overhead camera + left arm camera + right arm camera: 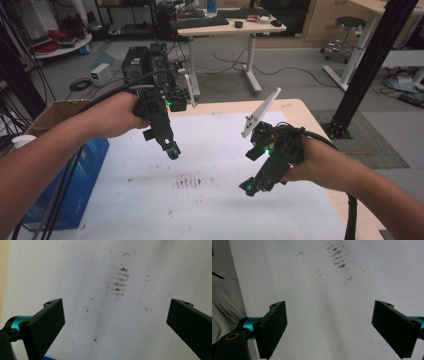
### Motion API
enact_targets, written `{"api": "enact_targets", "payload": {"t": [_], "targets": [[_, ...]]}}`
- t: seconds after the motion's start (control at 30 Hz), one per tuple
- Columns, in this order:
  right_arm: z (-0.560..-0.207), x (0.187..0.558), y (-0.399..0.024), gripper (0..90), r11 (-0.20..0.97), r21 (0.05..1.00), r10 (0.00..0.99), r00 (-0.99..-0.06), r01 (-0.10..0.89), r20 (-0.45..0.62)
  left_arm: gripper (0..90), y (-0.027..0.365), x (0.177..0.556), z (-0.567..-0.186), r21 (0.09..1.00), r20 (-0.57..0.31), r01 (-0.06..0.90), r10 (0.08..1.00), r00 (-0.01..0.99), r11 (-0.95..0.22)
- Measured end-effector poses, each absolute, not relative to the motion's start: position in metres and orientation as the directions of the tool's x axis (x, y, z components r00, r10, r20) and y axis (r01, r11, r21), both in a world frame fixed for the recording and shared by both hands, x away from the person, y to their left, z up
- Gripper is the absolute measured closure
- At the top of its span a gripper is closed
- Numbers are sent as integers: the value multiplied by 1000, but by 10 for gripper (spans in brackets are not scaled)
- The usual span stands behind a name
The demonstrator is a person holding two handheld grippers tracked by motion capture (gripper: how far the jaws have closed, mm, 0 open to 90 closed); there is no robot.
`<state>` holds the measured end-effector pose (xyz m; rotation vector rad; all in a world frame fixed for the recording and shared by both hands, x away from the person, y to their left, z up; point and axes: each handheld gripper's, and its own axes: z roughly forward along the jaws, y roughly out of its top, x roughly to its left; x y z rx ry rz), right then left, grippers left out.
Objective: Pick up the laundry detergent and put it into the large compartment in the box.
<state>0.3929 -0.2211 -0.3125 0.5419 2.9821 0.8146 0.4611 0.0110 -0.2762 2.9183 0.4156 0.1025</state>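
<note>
High view first: left gripper (172, 150) hanging over the white sheet (225, 210) at about 11 o'clock from the brown smudge (188, 181), right gripper (248, 187) at roughly 3 o'clock from it. Both off the surface, nothing in either. Blue box (85, 175) off the table edge at 9 o'clock.

Left gripper view: jaws spread wide, empty, pointed down at the sheet with the smudge (120, 281) up at 12 o'clock between them.

Right gripper view: same deal, jaws wide apart and bare, smudge (338, 256) up at 12 to 1 o'clock, faint curved pen line (397, 295) off at 3 o'clock.

Handling guess: sheet looks thin, light and limp, lying dead flat, so no pinching it mid-surface. Better off going for an edge or corner and lifting gently, probably tears or creases easily. Smudge itself looks like a dry scuff, nothing to grab, just something to rub at.
</note>
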Motion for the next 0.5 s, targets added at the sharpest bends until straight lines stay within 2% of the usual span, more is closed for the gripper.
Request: {"api": "enact_targets", "payload": {"t": [0.13,0.5], "targets": [[-312,393,-221,122,806,488,337,-938,335,87,17,4,460,-282,175,38,253,263,964,-951],[-314,393,-219,122,811,486,326,-942,325,86,16,6,460,-283,180,36,263,273,961,-948]]}}
